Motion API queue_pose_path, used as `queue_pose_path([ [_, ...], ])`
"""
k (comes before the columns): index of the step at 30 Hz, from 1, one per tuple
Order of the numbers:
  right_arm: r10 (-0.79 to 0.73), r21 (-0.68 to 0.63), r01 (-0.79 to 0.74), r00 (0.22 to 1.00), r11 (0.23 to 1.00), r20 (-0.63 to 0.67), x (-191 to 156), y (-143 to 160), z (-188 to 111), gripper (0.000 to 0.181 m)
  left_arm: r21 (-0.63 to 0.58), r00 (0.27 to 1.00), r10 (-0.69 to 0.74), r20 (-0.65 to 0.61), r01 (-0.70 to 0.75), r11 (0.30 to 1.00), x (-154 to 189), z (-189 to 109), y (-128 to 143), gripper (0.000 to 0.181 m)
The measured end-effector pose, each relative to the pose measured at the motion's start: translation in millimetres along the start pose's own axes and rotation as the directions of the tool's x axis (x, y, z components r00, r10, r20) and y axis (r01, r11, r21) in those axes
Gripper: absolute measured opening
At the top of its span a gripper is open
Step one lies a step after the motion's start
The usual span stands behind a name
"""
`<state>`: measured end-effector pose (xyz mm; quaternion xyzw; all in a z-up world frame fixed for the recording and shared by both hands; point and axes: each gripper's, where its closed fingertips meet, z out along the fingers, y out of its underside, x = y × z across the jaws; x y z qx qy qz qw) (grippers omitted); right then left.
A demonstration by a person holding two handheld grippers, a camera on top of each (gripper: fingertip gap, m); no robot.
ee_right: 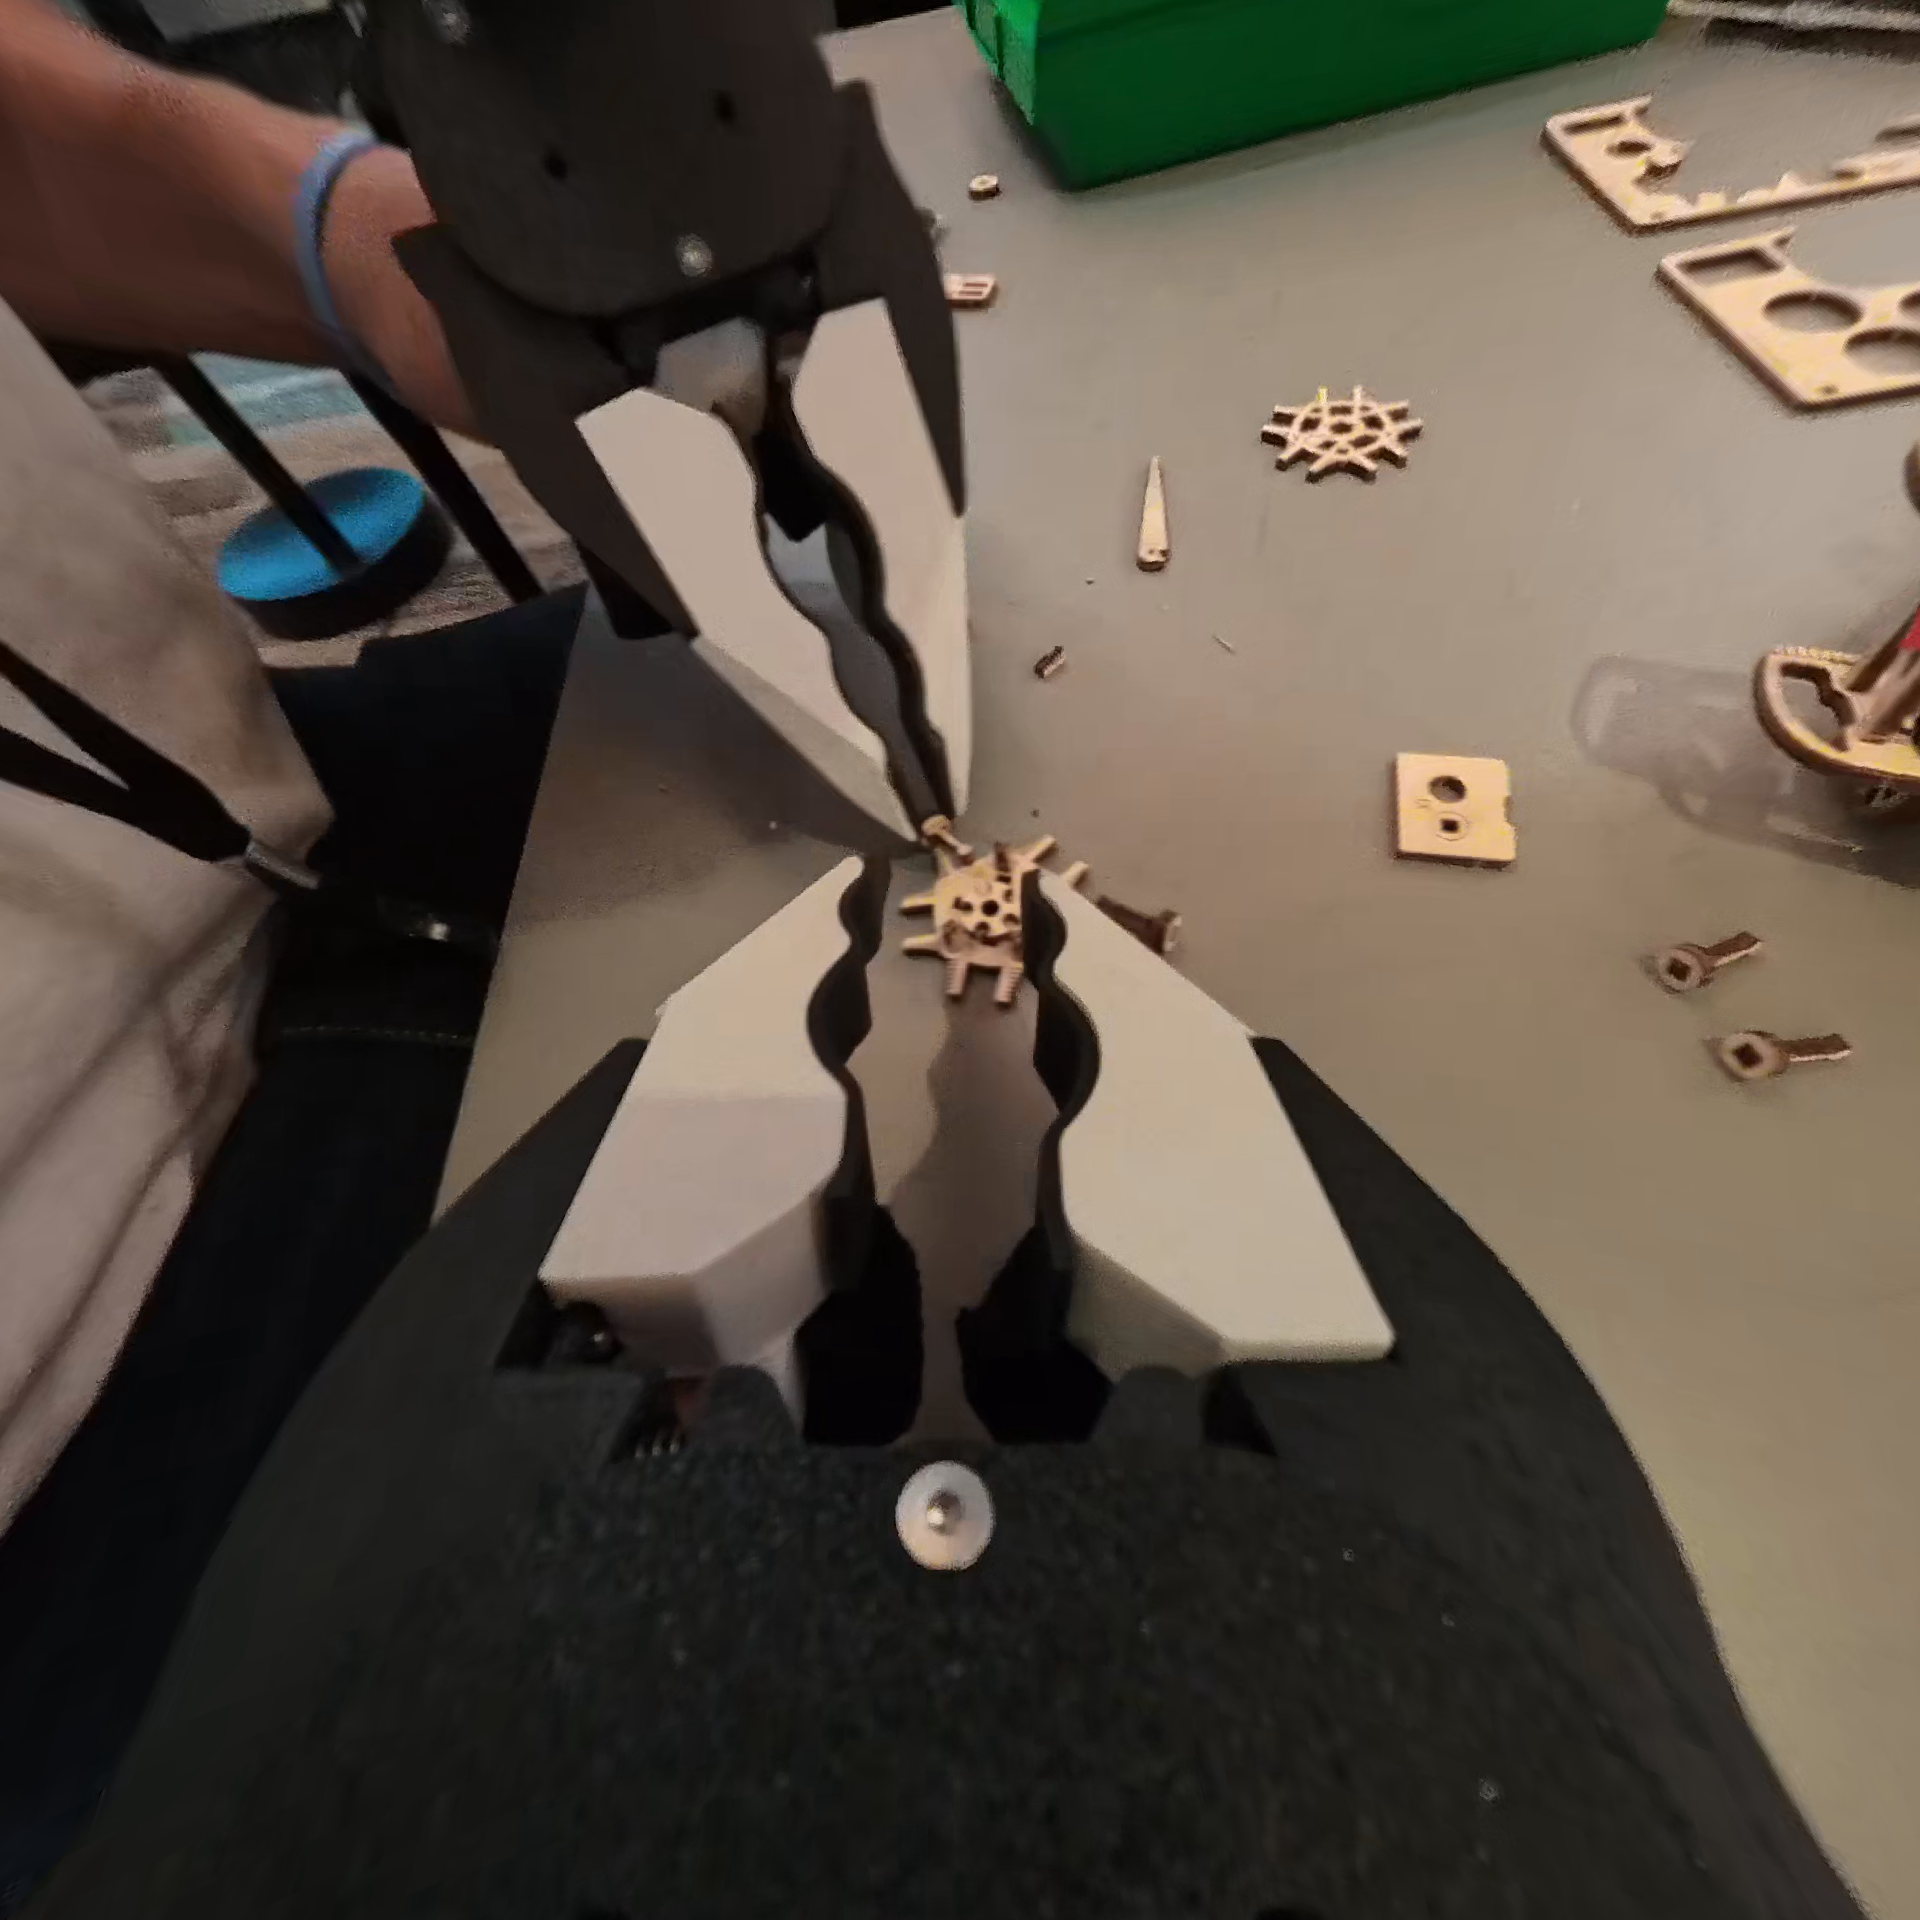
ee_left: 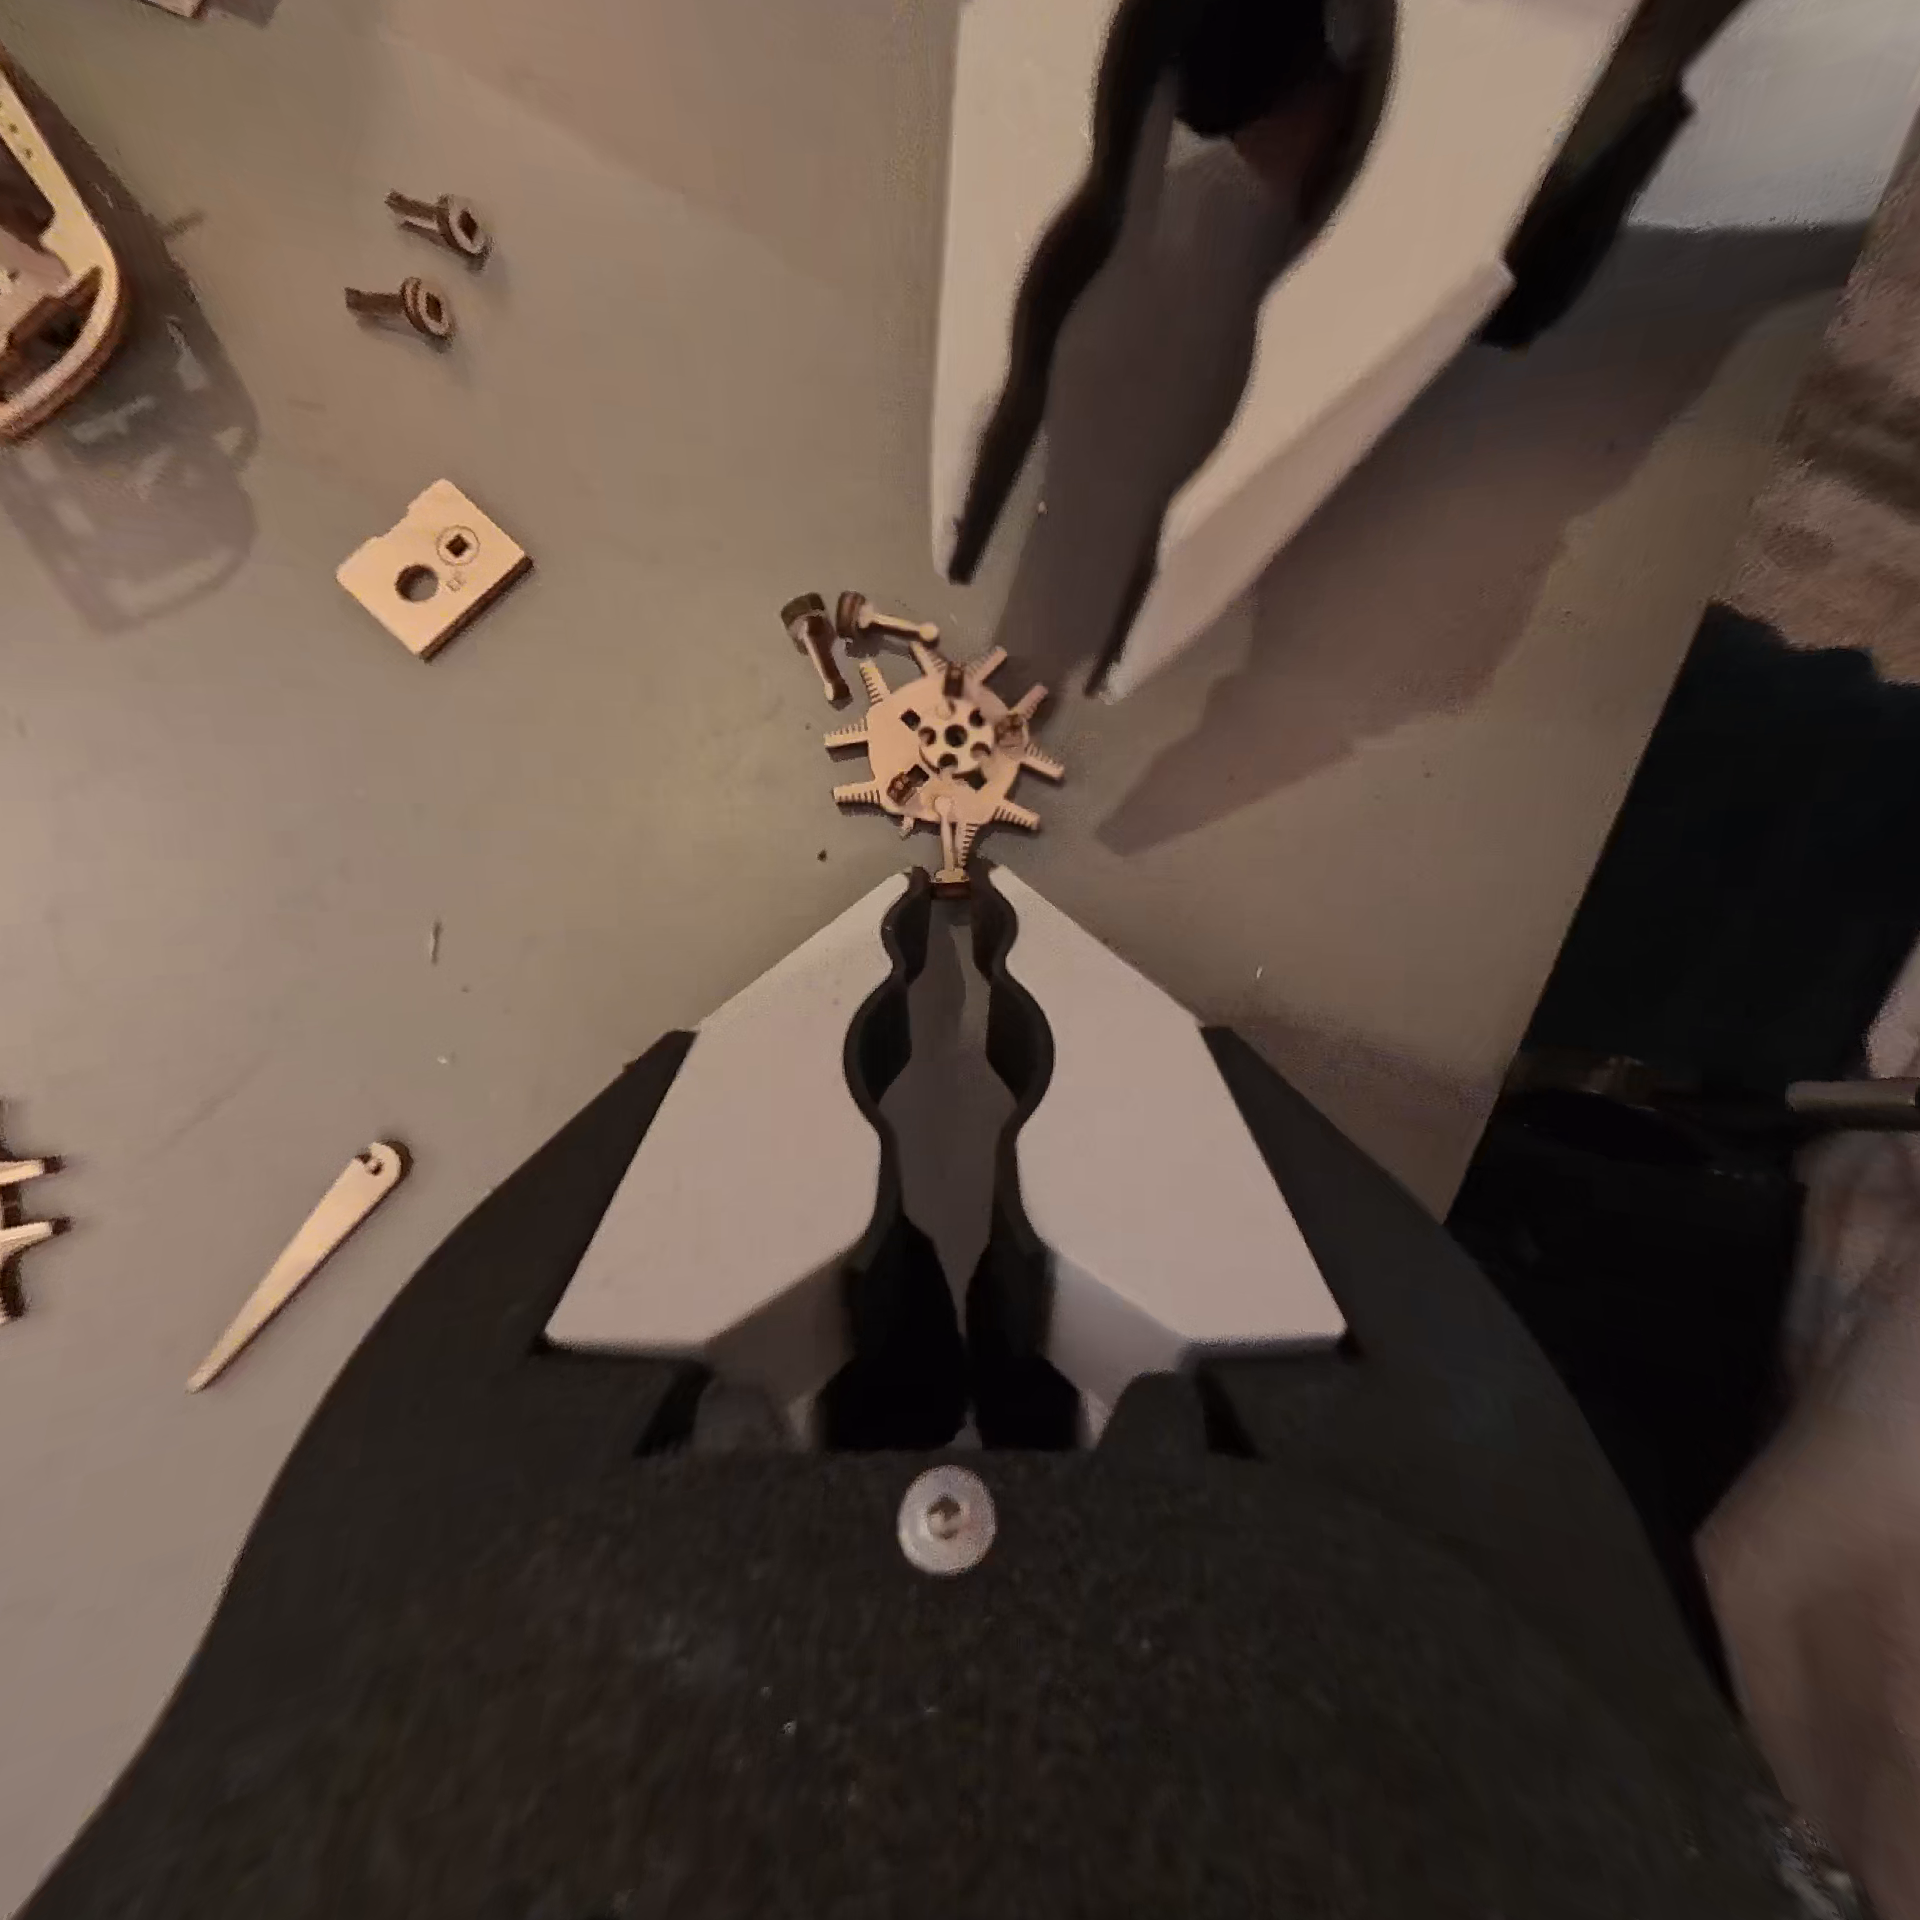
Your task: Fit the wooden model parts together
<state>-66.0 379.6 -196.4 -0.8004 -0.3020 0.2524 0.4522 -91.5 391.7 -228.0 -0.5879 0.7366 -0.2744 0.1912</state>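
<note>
A small wooden toothed wheel [ee_left: 940,748] lies flat on the grey table [ee_left: 623,935]; it also shows in the right wrist view [ee_right: 971,914]. My left gripper [ee_left: 951,883] is shut on the head of a thin wooden pin [ee_left: 951,836] whose other end sits in the wheel's rim. In the right wrist view the left gripper [ee_right: 933,826] comes down from the upper left onto that pin. My right gripper [ee_right: 954,878] is open, its tips on either side of the wheel. From the left wrist view it [ee_left: 1029,629] hangs just beyond the wheel.
Two loose pins [ee_left: 831,634] lie by the wheel, two more [ee_right: 1704,961] farther off. A square holed plate [ee_right: 1452,810], a pointed sliver [ee_right: 1151,514], a spoked wheel [ee_right: 1340,431], cut-out sheets [ee_right: 1766,312], a green box [ee_right: 1299,73] and a part-built model [ee_right: 1849,717] sit around. A person's arm [ee_right: 156,208] is left. My hands' fingertips stand some 5 cm from each other.
</note>
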Motion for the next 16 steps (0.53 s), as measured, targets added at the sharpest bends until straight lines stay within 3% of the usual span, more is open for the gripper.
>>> queue_pose_path([
  [5, -0.124, -0.020, 0.122, 0.986, 0.992, -0.111, -14, 3, 4, 0.026, -0.067, 0.991, 0.123, 0.055, -0.119, 0.991, -2, 1, -3, 0.005],
  [9, -0.160, -0.130, 0.148, 0.983, 0.980, -0.090, -19, 18, 13, 0.033, -0.151, 0.974, 0.224, 0.018, -0.219, 0.964, -1, 2, -1, 0.005],
  [16, -0.198, -0.161, 0.178, 0.973, 0.971, -0.117, -19, 20, 19, 0.038, -0.176, 0.961, 0.275, -0.006, -0.272, 0.946, -4, 1, -13, 0.005],
])
